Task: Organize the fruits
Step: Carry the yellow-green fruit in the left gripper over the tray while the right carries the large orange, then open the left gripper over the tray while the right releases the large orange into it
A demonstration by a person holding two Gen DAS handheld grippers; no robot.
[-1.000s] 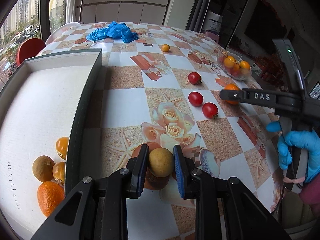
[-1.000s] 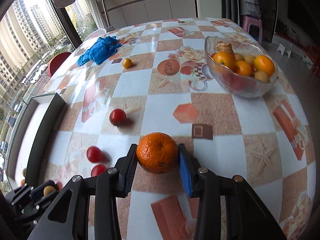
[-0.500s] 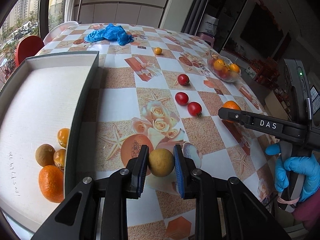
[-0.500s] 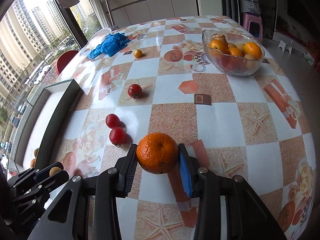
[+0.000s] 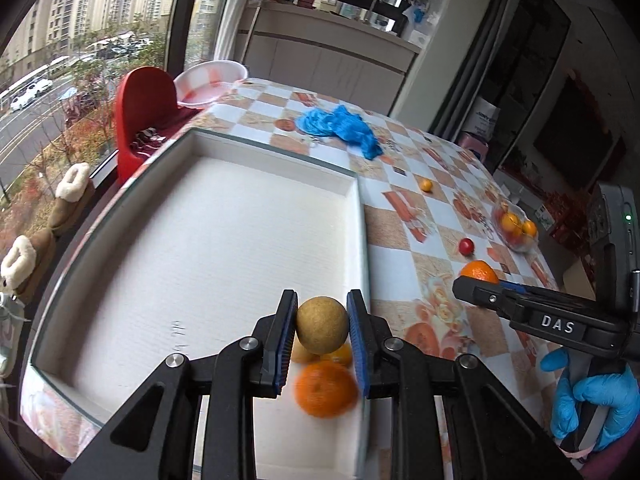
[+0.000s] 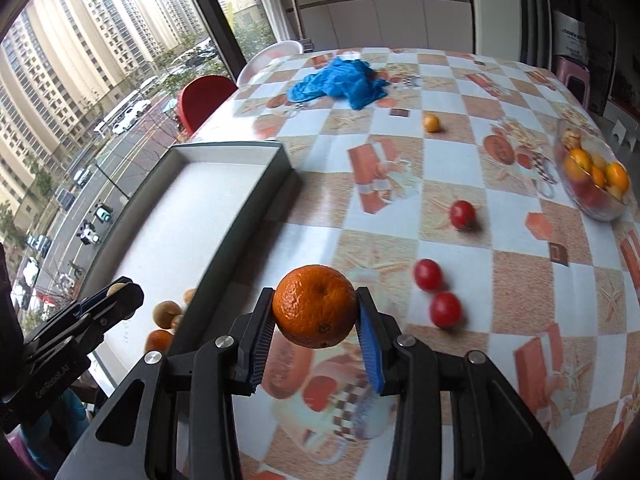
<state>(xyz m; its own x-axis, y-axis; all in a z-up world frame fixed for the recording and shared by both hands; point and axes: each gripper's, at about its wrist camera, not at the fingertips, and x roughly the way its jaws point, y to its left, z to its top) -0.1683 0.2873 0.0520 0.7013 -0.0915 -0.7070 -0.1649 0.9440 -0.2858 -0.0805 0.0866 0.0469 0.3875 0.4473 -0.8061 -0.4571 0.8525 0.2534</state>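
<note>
My left gripper (image 5: pixel 322 330) is shut on a tan round fruit (image 5: pixel 322 330) and holds it above the near right corner of the white tray (image 5: pixel 224 216). Below it in the tray lie an orange (image 5: pixel 326 388) and small yellow fruits (image 5: pixel 340 354). My right gripper (image 6: pixel 316 314) is shut on an orange (image 6: pixel 316 306) above the table, right of the tray (image 6: pixel 192 216). It also shows in the left wrist view (image 5: pixel 478 272). Three red tomatoes (image 6: pixel 428 274) lie on the tablecloth.
A glass bowl of fruit (image 6: pixel 592 178) stands at the far right. A small yellow fruit (image 6: pixel 431 123) and a blue glove pile (image 6: pixel 340 82) lie further back. A red chair (image 5: pixel 144 100) stands by the window beyond the table edge.
My left gripper has swung left with the tan fruit, from over the tablecloth to over the tray. My right gripper has carried the orange left, nearer the tray.
</note>
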